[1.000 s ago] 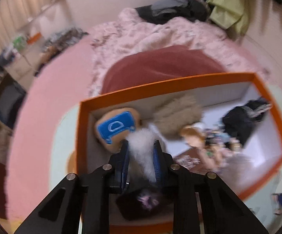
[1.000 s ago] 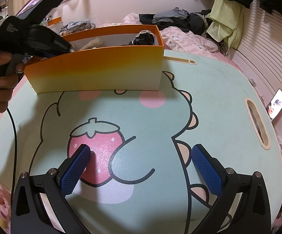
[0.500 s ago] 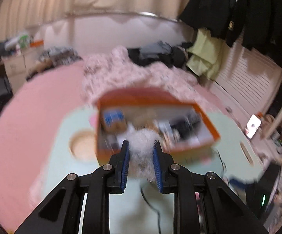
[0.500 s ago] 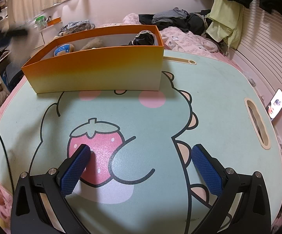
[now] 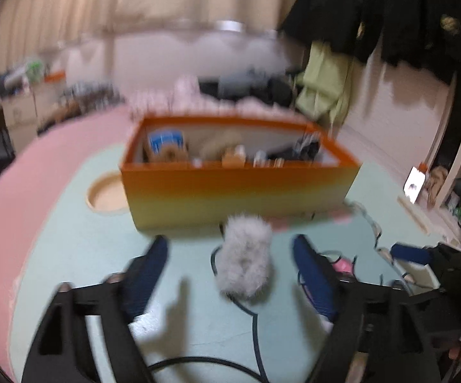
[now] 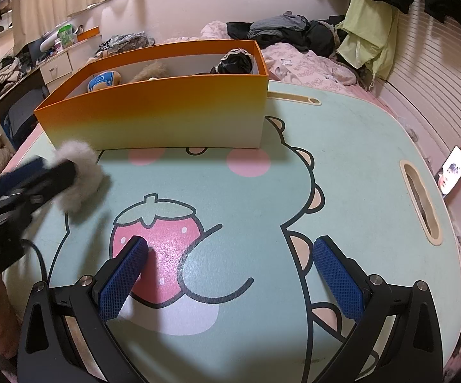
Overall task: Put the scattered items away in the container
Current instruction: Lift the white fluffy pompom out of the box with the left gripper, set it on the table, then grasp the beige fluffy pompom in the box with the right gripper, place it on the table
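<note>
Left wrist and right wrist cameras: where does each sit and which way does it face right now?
Left wrist: on the left gripper, over the table, facing the orange box; jaws opening around the grey fluffy toy, pads clear of it.
Right wrist: on the right gripper, angled down at the strawberry print; jaws open, empty.
Shared: box, toy, table; each view shows the other gripper.
</note>
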{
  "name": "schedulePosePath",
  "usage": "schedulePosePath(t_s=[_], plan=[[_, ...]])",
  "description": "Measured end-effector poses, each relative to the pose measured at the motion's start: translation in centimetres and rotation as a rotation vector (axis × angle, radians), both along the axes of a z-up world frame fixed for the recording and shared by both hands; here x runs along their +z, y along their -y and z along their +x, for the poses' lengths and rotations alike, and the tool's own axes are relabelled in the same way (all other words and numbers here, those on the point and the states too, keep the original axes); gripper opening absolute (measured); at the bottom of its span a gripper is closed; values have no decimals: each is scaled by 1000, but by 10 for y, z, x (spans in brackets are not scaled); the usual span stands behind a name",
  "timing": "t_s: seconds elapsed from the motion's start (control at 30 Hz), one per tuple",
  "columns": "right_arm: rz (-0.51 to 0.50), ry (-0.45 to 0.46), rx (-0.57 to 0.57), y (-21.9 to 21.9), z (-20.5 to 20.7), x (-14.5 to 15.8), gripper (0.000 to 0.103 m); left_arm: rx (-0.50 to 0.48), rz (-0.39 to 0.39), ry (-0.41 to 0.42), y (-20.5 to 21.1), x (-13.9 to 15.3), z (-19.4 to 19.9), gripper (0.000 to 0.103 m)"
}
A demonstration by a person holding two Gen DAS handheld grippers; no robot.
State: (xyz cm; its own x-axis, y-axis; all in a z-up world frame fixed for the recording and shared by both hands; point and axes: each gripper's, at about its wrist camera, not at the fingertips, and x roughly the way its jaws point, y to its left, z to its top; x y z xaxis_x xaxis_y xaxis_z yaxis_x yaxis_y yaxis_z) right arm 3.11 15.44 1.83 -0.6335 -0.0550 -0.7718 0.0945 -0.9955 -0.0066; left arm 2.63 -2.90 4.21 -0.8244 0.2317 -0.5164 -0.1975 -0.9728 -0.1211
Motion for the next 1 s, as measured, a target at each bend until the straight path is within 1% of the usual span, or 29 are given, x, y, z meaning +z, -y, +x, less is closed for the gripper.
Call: schedulePosePath(t_s=[0.03,0.2,0.27,0.4,0.47,0.5,0.53,0.57,0.63,0.67,0.7,0.73,0.77,0.8,0.83,0.87,0.93,1.0], plan=[[0,0,0,0,0,0,103,-2,14,-13,1,-1,4,97],[3,1,-1,2,-2,-1,103,5,76,-14,11,-2,6,97],[5,1,-1,3,-2,-2,103,5,76,-8,10,-3,4,97],[-1,3,0,5,-4,0,103,-2,70,-24,6,-4,7,97],[-46,7,21,3,-6,3,101,0,73,-21,4,-7,8,97],[-81,-2,27,-1,-6,9,99,2,76,-20,4,-7,8,97],[-95,-22,25,-3,-7,15,94,2,81,-21,5,-7,8,97],[-93,-64,19,-4,-6,25,91,3,85,-22,6,-7,8,97],[-76,-163,20,-3,-7,50,91,5,87,-19,5,-8,8,97],[-74,-194,40,0,-10,63,90,3,85,-19,5,-8,8,97],[-84,-213,87,7,-18,78,89,1,82,-21,4,-8,8,97],[-93,-218,126,14,-27,88,81,2,78,-24,3,-8,9,97],[-100,-209,161,23,-38,97,77,2,76,-26,1,-8,9,97],[-107,-182,199,33,-53,103,76,3,75,-27,1,-9,9,97],[-116,-133,243,47,-75,106,69,3,76,-27,1,-9,9,97],[-126,-93,269,59,-90,106,65,3,78,-26,1,-9,9,97],[-153,13,307,82,-127,99,64,4,82,-26,1,-9,10,97],[-168,117,320,99,-164,86,64,5,83,-27,0,-9,11,97]])
